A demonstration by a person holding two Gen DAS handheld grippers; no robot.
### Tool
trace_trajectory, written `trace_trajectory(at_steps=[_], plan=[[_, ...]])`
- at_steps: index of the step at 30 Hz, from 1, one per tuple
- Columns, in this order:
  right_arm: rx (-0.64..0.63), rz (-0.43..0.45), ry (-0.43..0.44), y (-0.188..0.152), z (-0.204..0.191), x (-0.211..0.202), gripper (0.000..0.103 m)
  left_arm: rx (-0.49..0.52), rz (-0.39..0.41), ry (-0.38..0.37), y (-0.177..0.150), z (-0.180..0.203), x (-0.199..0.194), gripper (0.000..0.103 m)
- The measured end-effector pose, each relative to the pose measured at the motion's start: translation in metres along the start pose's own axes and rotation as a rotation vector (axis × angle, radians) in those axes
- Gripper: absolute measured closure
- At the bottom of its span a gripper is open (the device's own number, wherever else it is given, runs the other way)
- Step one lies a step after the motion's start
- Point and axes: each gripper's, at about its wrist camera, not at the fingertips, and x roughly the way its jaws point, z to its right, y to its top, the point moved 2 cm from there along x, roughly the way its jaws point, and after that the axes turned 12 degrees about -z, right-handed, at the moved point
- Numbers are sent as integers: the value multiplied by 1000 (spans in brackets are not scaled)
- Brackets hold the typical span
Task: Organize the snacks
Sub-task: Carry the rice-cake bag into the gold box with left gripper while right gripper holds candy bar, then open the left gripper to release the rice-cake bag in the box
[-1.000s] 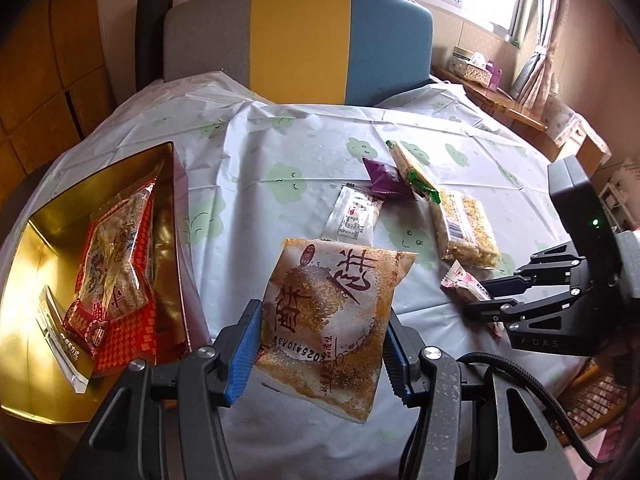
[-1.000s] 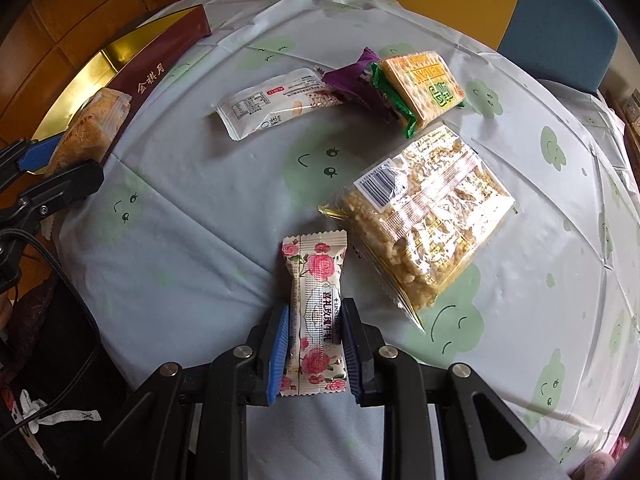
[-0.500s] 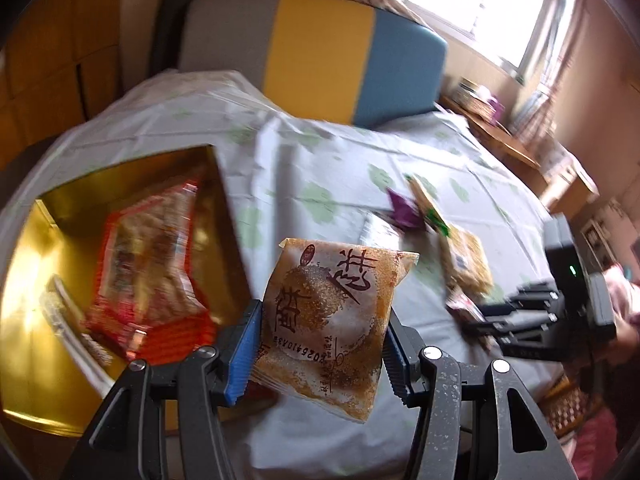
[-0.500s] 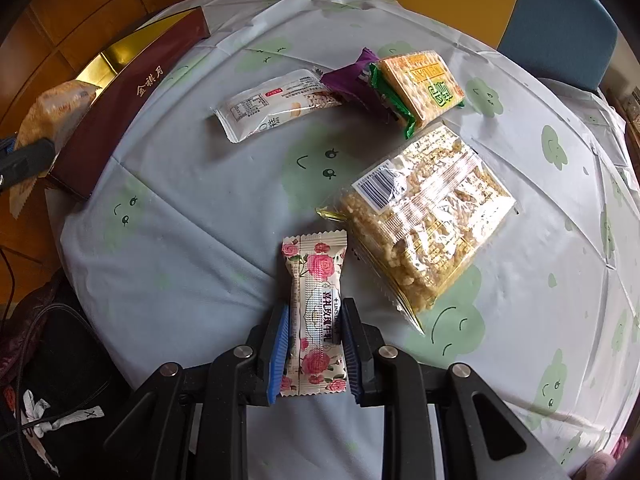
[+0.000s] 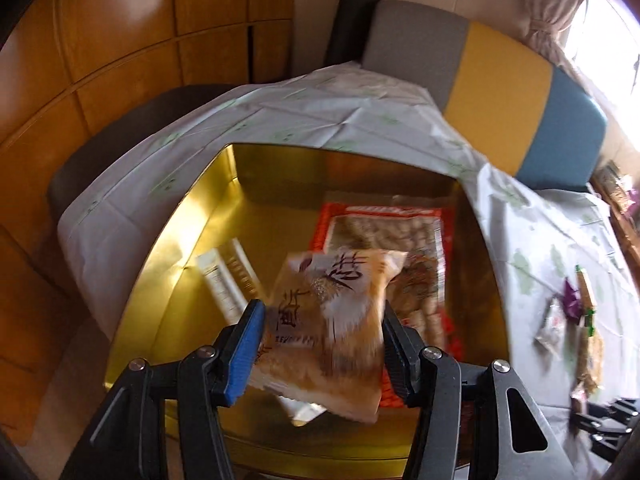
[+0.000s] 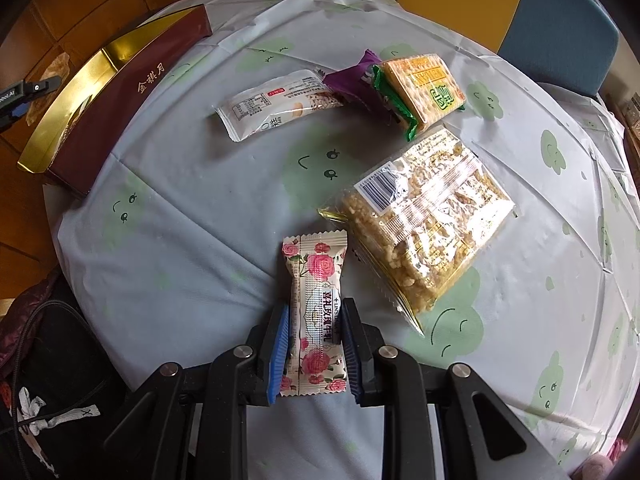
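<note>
**Snack sorting: both grippers loaded, left one over the box**

While my left gripper point(image 5: 320, 344) hangs above the gold box point(image 5: 180, 240), its jaws pinch a tan pastry packet point(image 5: 332, 320) by both side edges, clear of the box floor. Directly beyond the fingertips, inside the box, lies a red-bordered snack bag point(image 5: 384, 232). Left of the fingertips, also inside the box, lies a slim white packet point(image 5: 224, 280). The left wrist view is motion-blurred, so finer print on the packet cannot be read.

My right gripper point(image 6: 316, 344) points down at the tablecloth point(image 6: 180, 240). Its jaws are pressed against the two long sides of a rose-printed candy packet point(image 6: 316, 300), whose upper end projects past the fingertips. I cannot tell whether the packet rests on the cloth or is lifted.

Remaining snacks, relative to the right gripper:
- Ahead and right, near the candy: a clear bag of puffed-grain bars point(image 6: 424, 216).
- Farther ahead: an orange cracker pack point(image 6: 420, 88), touching a purple wrapper point(image 6: 352, 80).
- Ahead and left of those: a white packet point(image 6: 276, 104).
- Far left: the box, with its maroon outer wall facing the gripper.
</note>
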Motion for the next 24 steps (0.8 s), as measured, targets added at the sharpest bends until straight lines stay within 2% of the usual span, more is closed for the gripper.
trace_trajectory(at_steps=[2,5,10,11,16,17,20,23,24], plan=[[0,0,0,0,0,0,78,8,3,48,-5,-3,5,46],[1,0,-1,0,-1,0,78,8,-9,82,-11,-4,11,44],[0,1,-2,0,-1,0,78,5,18,136,-20,2,9,34],[0,1,-2,0,-1,0,78,6,29,144,-22,4,7,29],[2,1,-2,0,-1,0,78,10,86,161,-26,12,-5,24],[3,1,-1,0,-1,0,78,12,92,154,-26,14,-8,20],[4,2,-2,0,-1,0,78,15,112,142,-27,17,-15,19],[4,3,-5,0,-1,0,78,20,127,134,-27,22,-20,10],[4,3,-6,0,-1,0,78,23,129,127,-27,23,-22,9]])
